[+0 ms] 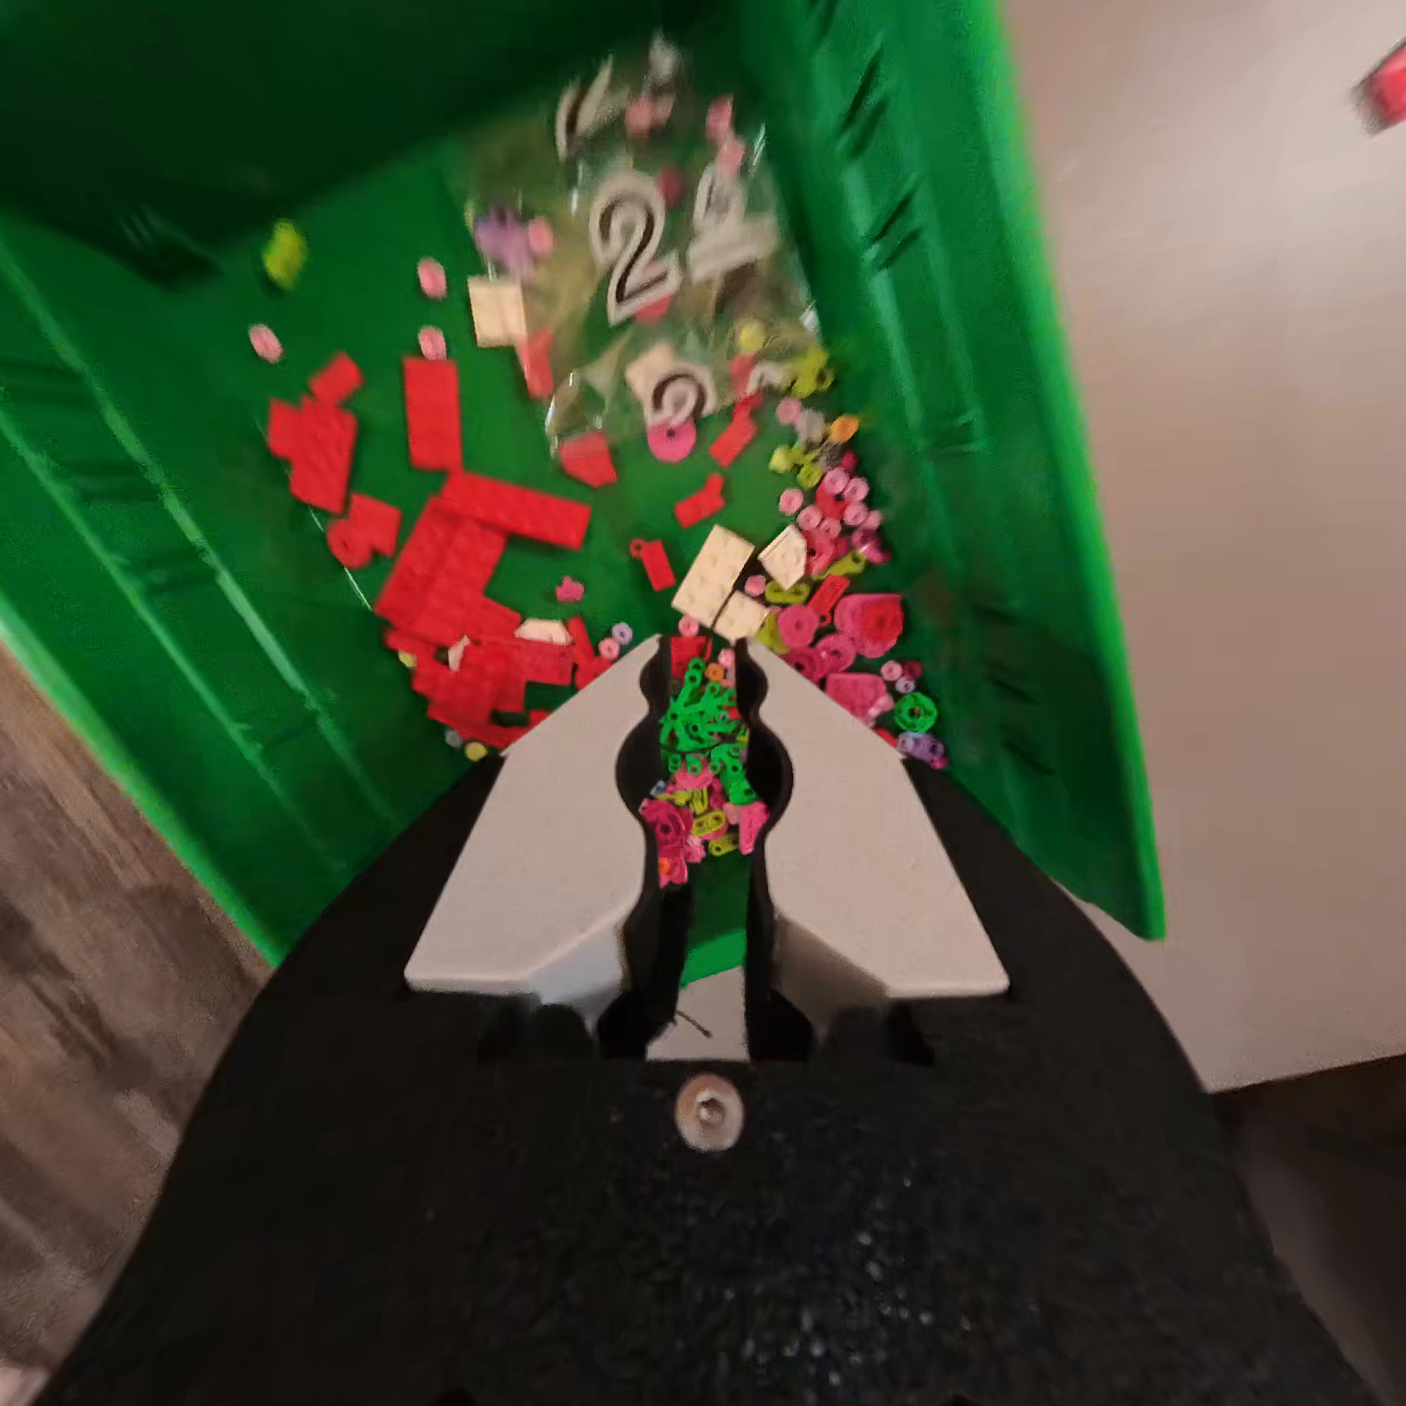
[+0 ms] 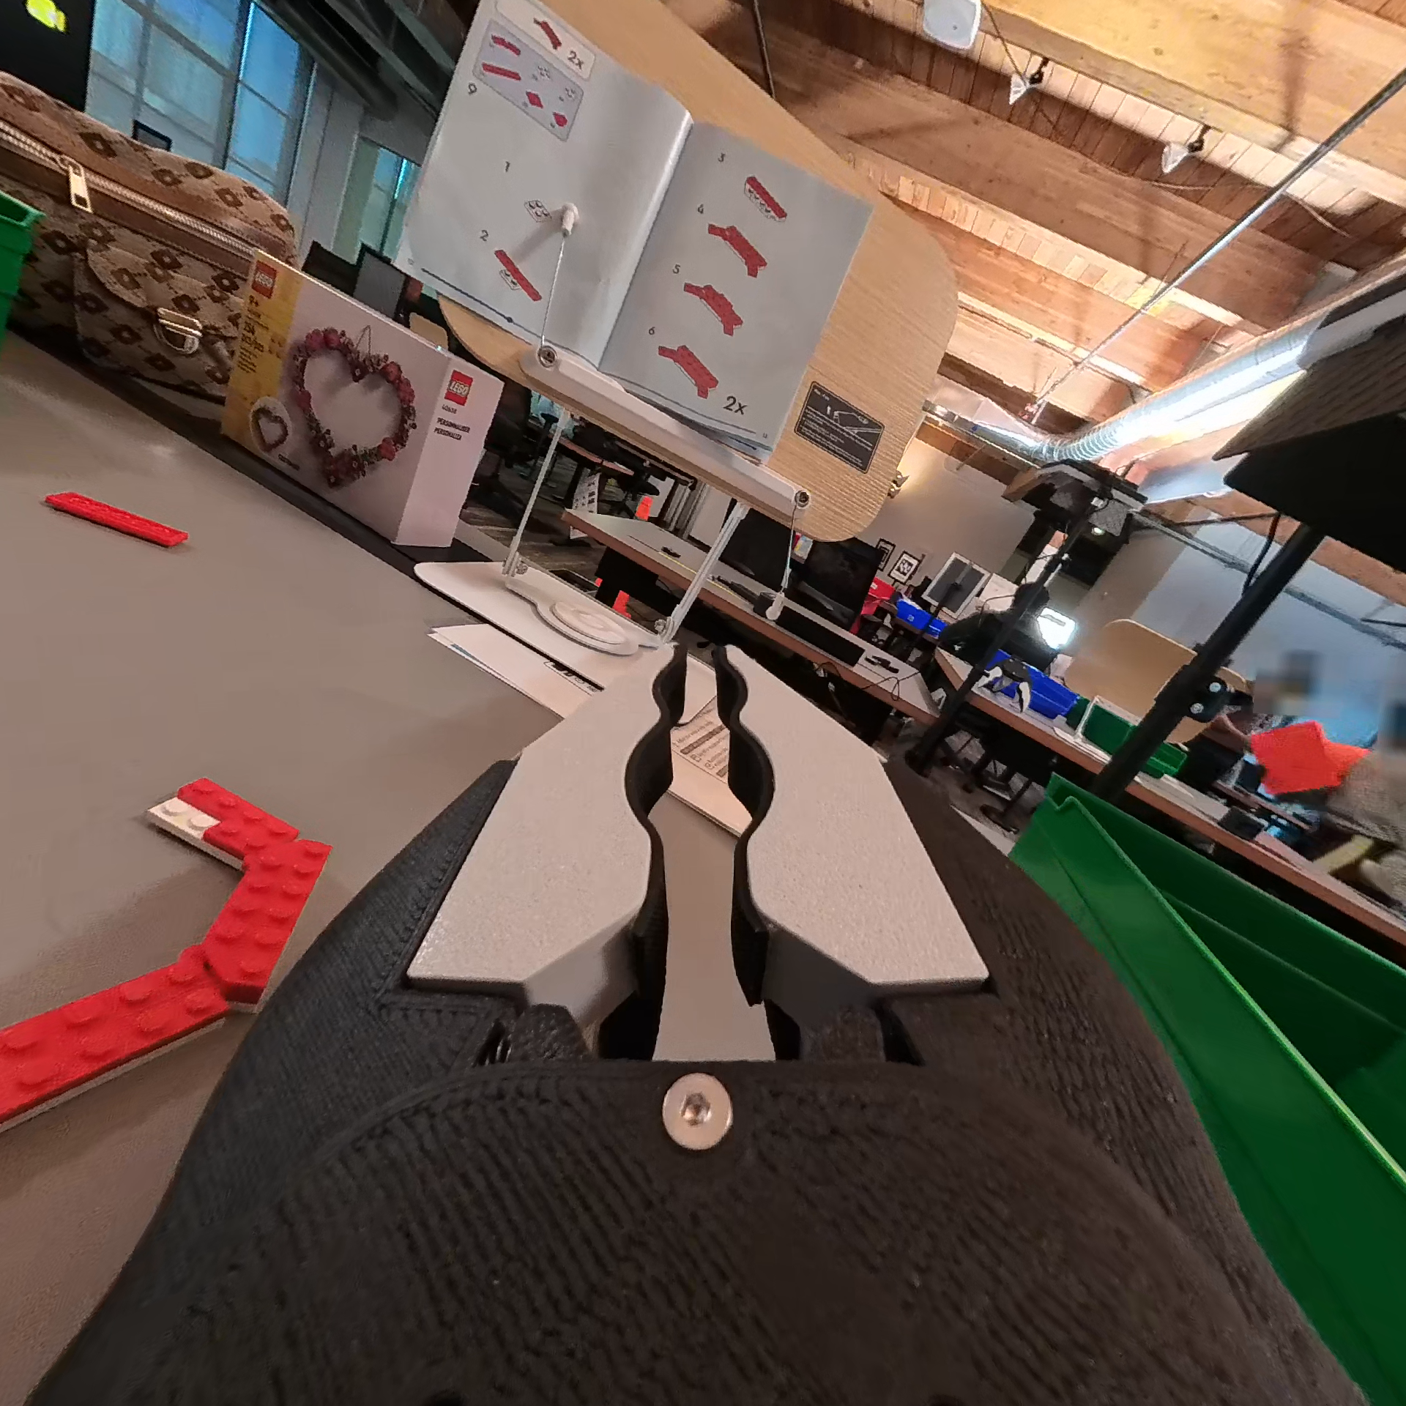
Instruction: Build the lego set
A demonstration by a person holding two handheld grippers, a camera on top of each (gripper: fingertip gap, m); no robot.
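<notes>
I am working at a grey table (image 2: 251, 685) in an open workshop with timber ceilings, and an instruction booklet (image 2: 624, 228) stands propped on a stand ahead of my right tool, beside the set's box (image 2: 357, 411). The right gripper (image 2: 700, 656) rests low over the table with its jaws a narrow gap apart and nothing between them. To its left lies the part-built red plate assembly (image 2: 182, 936), an angled run of thin plates with a white plate (image 2: 186, 818) under its far end, and a long red strip (image 2: 114, 517) lies well apart, farther back. My left gripper (image 1: 704, 647) hangs over the green bin (image 1: 951, 456), also slightly parted and empty as far as the blurred view lets me judge. In the bin are loose red plates (image 1: 456, 563), cream bricks (image 1: 719, 582), a heap of small pink and lime pieces (image 1: 829, 548), and a clear bag of parts (image 1: 654, 251). I judge every piece light, rigid and slick, so a flat plate will skid if I pinch it by its faces. I would take a plate across its short edges, tips low, and avoid the tiny round pieces in the heap, which would likely squirt out. The assembly should be steadied from above before pressing anything on, since the joints look shallow.
</notes>
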